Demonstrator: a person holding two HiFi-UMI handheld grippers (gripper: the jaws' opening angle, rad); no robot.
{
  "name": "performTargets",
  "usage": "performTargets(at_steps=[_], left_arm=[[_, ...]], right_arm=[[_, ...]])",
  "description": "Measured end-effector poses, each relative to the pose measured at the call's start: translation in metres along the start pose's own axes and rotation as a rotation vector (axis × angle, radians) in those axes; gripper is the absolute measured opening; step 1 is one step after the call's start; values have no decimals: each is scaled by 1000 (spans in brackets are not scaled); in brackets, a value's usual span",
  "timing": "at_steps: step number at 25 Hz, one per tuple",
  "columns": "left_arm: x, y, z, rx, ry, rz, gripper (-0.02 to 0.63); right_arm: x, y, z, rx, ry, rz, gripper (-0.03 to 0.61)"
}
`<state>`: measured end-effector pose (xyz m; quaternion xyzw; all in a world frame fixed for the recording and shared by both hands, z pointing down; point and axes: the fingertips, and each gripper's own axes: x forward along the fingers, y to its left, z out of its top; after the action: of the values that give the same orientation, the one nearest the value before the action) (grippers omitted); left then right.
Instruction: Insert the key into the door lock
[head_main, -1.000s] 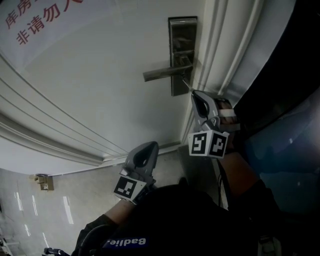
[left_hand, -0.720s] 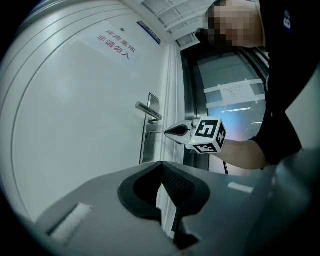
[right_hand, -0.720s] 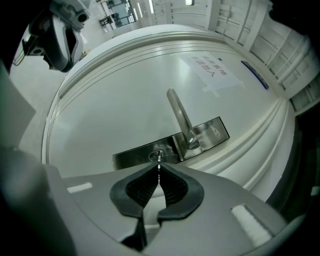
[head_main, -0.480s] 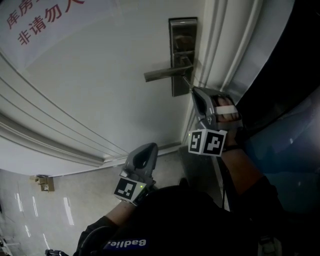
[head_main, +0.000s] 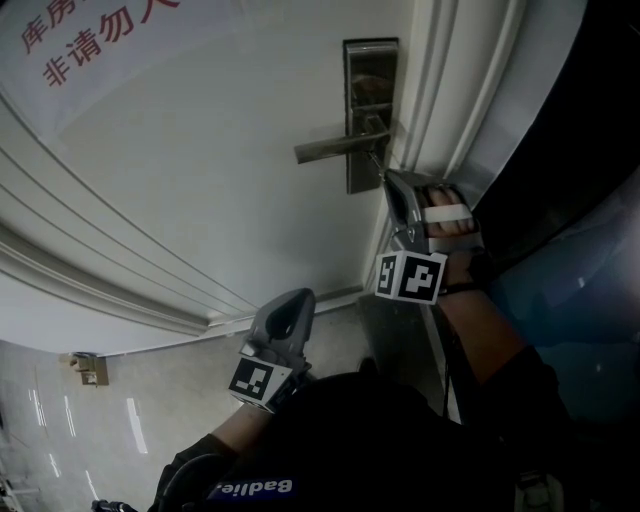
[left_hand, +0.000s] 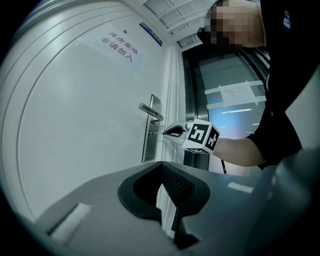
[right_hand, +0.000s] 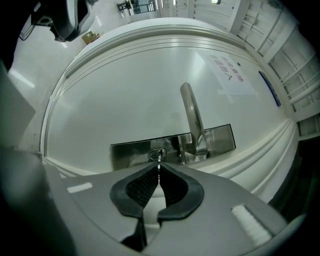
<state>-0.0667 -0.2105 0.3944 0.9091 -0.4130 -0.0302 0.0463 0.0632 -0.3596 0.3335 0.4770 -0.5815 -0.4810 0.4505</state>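
— What do we hold in our right gripper (right_hand: 159, 169)?
— Its jaws are pinched on the key (right_hand: 159, 161). The key's tip sits in the keyhole (right_hand: 157, 154) of the steel lock plate (right_hand: 220, 137), just beside the lever handle (right_hand: 192, 115).
— And our left gripper (left_hand: 162, 163)?
— Its jaws are pressed together with nothing between them. We hold it low, well apart from the white door (left_hand: 75, 125).

Dim, fisheye-warped, dark vignetted edges
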Motion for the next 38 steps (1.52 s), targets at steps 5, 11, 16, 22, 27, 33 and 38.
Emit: performTargets(at_steps=[5, 11, 16, 22, 27, 33, 38], left_arm=[[-3, 3, -1, -3, 3, 5, 15], [-8, 7, 0, -3, 2, 12, 15], [-12, 10, -2, 13, -3, 15, 15], [-14, 10, 2, 8, 1, 18, 15], [-15, 13, 3, 6, 1, 19, 15], [-16, 15, -4, 26, -5, 12, 15], [-14, 12, -2, 5, -2, 9, 15]], right_arm=[[3, 0, 4, -59, 10, -7, 12], [5, 0, 5, -103, 37, 2, 12], [8, -1, 4, -98, 55, 9, 12], [10, -1, 9, -106, 69, 13, 14], [11, -1, 12, -114, 64, 15, 14], [10, -1, 15, -124, 51, 16, 14], [10, -1, 19, -148, 39, 18, 14]])
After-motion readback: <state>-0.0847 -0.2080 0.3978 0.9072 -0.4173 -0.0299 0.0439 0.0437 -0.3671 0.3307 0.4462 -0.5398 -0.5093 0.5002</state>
